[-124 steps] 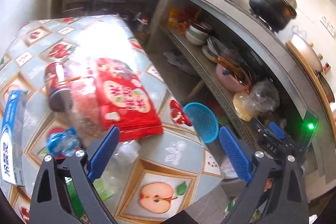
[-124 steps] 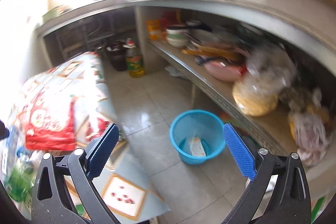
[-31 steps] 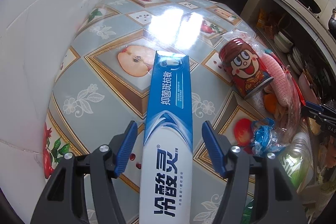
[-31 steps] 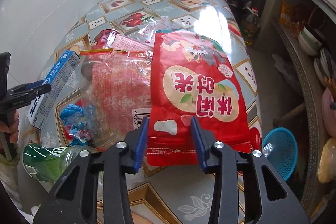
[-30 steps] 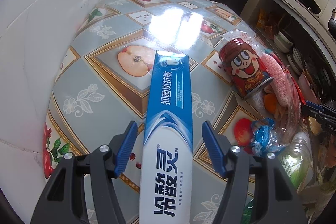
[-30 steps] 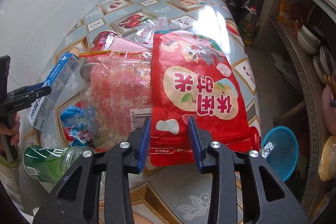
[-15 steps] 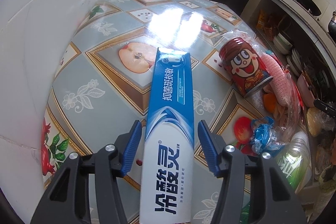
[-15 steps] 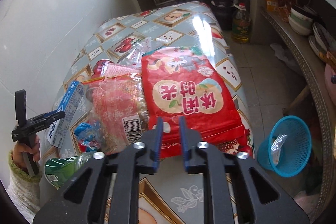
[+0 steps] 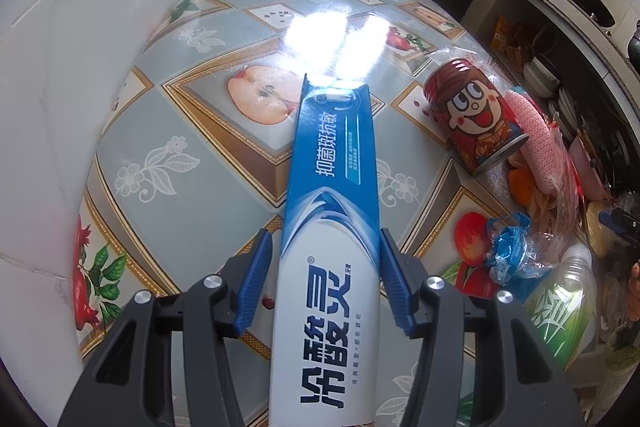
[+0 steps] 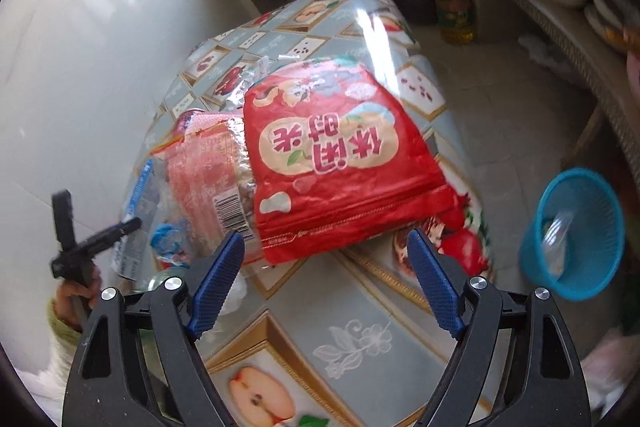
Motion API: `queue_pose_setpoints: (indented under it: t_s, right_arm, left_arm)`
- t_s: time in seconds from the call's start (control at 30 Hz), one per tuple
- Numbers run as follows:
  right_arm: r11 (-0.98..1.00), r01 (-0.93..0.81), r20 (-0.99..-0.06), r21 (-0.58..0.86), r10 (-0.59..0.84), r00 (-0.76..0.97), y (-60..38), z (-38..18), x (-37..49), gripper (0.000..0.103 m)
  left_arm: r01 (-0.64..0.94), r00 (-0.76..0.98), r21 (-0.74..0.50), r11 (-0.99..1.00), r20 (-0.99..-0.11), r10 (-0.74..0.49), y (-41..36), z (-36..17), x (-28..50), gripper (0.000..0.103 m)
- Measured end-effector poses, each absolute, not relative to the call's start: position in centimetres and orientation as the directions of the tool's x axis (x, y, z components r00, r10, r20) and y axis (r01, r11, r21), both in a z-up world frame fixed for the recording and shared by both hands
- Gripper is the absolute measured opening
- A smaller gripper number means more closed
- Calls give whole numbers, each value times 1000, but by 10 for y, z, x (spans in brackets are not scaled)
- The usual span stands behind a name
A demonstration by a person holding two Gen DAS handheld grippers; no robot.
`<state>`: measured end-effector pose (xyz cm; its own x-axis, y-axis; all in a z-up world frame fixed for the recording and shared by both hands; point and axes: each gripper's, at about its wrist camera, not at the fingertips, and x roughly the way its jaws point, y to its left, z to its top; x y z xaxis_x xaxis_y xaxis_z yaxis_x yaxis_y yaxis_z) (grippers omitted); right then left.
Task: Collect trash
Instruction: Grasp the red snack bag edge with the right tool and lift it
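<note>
Left gripper [image 9: 324, 255]: straddling the toothpaste box [image 9: 332, 211], jaws having just been closing in; the right pad is touching the box's edge, the left pad is standing just off it. The box is lying flat near the table's [image 9: 192, 163] wall-side edge, pointing along the table.

Right gripper [image 10: 326, 255]: jaws having just been opening, now spreading wide with nothing between them, hovering over the table's near end, just short of the red bag [image 10: 336, 163].

Beside the box, toward the table's open side: blue wrapper [image 9: 508, 247], green bottle [image 9: 560, 311], red can [image 9: 476, 119] lying on its side, clear bag [image 10: 208, 163] touching the red bag.

On the floor, off the table's open side: blue basket [image 10: 580, 231], tilting in view, holding something pale.
</note>
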<state>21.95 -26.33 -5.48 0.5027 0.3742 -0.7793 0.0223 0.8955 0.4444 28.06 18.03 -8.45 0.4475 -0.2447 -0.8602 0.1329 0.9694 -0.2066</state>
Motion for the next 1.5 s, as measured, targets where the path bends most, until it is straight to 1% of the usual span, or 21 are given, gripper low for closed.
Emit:
queue_pose_setpoints:
  t_s: [0.07, 0.13, 0.23, 0.3, 0.47, 0.57, 0.7, 0.73, 0.77, 0.83, 0.93, 1.0, 1.13, 1.2, 1.27, 1.33, 1.5]
  right_arm:
    - [811, 89, -740, 578, 475, 477, -274, -66, 216, 79]
    - [703, 157, -680, 694, 567, 466, -282, -78, 214, 76]
    - [555, 252, -601, 793, 642, 477, -289, -92, 213, 76]
    - [494, 299, -575, 817, 655, 489, -290, -99, 215, 76]
    - [376, 431, -563, 820, 660, 498, -291, -117, 225, 76]
    - [332, 482, -568, 811, 641, 516, -291, -125, 228, 72]
    - [255, 515, -549, 818, 615, 566, -290, -132, 232, 64]
    - [237, 522, -543, 819, 611, 575, -292, -134, 232, 59]
    - [218, 530, -538, 820, 609, 583, -292, -137, 232, 56]
    - [181, 543, -529, 820, 603, 598, -294, -144, 229, 46]
    - [127, 553, -510, 823, 594, 622, -294, -153, 223, 34]
    - [91, 544, -482, 834, 597, 641, -296, -155, 219, 33]
    - [36, 523, -436, 852, 602, 669, -302, -161, 203, 23]
    - [9, 515, -416, 857, 603, 681, -306, -165, 195, 21]
    - [-19, 505, -393, 863, 603, 694, -308, -167, 189, 16]
    - [-37, 488, -369, 872, 606, 705, -310, -165, 181, 7]
    - [-46, 432, -323, 901, 594, 737, -314, -155, 170, 1]
  left_arm:
    - [132, 449, -203, 970, -860, -241, 180, -85, 280, 48]
    - [132, 454, -201, 971, -859, -239, 179, -85, 280, 48]
    - [133, 461, -216, 967, -851, -254, 180, -85, 279, 47]
    - [132, 463, -219, 967, -849, -255, 180, -85, 278, 47]
    - [132, 465, -227, 965, -845, -262, 182, -85, 277, 47]
    - [134, 468, -232, 963, -842, -268, 183, -85, 276, 47]
    - [134, 473, -240, 962, -837, -275, 184, -85, 275, 47]
    - [136, 474, -244, 960, -835, -279, 184, -85, 275, 47]
    - [137, 475, -245, 960, -834, -280, 184, -84, 275, 46]
    - [137, 476, -249, 959, -832, -284, 186, -85, 274, 46]
    - [132, 482, -260, 956, -826, -291, 188, -84, 273, 46]
    - [127, 488, -268, 955, -821, -295, 190, -83, 272, 46]
    - [123, 499, -282, 952, -811, -304, 193, -80, 269, 46]
    - [120, 508, -289, 950, -804, -309, 194, -77, 268, 46]
    - [120, 515, -296, 948, -797, -314, 194, -75, 266, 46]
    - [120, 521, -301, 946, -792, -318, 194, -72, 265, 46]
    - [118, 543, -302, 946, -778, -316, 193, -64, 261, 46]
